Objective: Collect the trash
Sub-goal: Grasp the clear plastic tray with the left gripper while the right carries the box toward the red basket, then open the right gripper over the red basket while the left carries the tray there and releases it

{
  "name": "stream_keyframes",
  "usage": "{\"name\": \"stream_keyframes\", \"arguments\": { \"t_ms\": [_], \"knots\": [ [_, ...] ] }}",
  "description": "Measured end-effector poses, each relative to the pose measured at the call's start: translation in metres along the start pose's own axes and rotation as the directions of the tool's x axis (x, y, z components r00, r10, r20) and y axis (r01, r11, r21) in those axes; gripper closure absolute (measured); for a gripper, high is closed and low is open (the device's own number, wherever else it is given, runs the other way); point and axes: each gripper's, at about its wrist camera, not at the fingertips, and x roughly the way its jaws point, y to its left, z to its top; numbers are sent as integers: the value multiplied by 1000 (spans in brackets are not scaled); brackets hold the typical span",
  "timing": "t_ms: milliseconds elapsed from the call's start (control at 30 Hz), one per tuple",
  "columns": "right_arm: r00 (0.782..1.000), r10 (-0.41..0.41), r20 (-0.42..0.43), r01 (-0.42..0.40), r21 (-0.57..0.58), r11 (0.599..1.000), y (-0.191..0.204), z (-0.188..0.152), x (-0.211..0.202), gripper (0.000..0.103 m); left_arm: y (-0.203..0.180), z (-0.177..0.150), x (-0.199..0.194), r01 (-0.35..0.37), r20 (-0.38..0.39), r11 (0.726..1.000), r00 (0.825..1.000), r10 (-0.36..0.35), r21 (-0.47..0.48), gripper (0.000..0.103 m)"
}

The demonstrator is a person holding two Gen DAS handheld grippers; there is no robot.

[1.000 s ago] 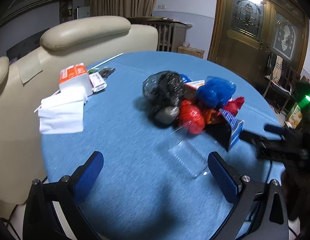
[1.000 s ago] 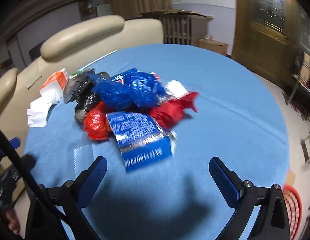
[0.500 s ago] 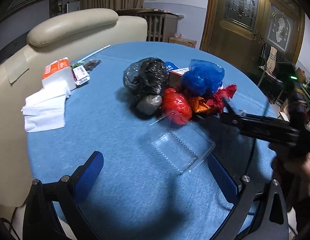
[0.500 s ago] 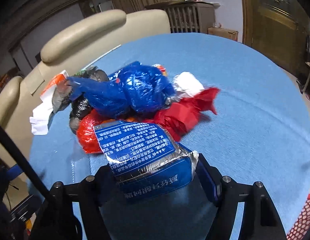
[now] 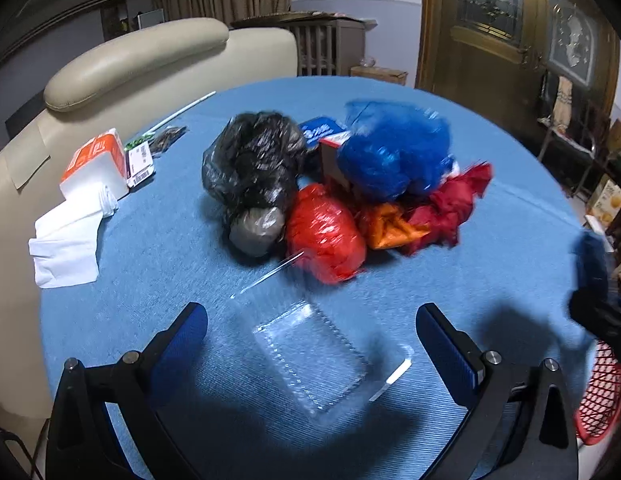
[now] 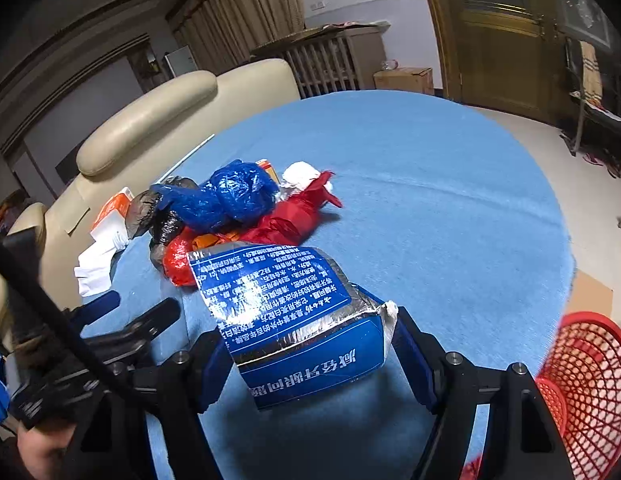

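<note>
Right gripper (image 6: 310,352), jaws clamped on a blue foil-lined carton (image 6: 294,312), lifted clear of the table (image 6: 450,208); red mesh basket (image 6: 586,384) just right of the jaws. Left gripper (image 5: 310,340), jaws spread wide, straddles a clear plastic tray (image 5: 314,356) (trash pile (image 5: 334,184) ahead).

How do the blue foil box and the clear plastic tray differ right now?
The blue foil box is opaque and printed; the clear plastic tray is see-through. The box is clamped in the right gripper; the tray lies flat on the table, ungripped, between the open left gripper's fingers. Both are empty packaging.
</note>
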Motion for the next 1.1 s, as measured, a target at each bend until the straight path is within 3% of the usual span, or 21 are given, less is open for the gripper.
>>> {"name": "stream_keyframes", "arguments": {
  "t_ms": [100, 133, 533, 933, 1100],
  "knots": [
    [1000, -1, 6, 1, 28, 1000, -13, -8, -14, 27, 8, -4, 5, 69, -34, 997, 997, -70, -19, 27],
    [1000, -3, 6, 3, 36, 999, -16, -11, -17, 27, 11, -5, 3, 84, -31, 996, 996, -85, -28, 31],
    [990, -138, 5, 136, 160, 978, -68, -66, -65, 27, -8, -17, -47, 175, 45, 981, 983, -179, 80, 36],
    [934, -356, 9, 333, 336, 881, -152, -107, -120, 27, -73, -10, -98, 317, 100, 918, 932, -347, 239, 36],
    [906, -423, -11, 393, 396, 830, -180, -124, -137, 27, -109, -7, -108, 379, 82, 871, 903, -422, 312, 36]
  ]
}}
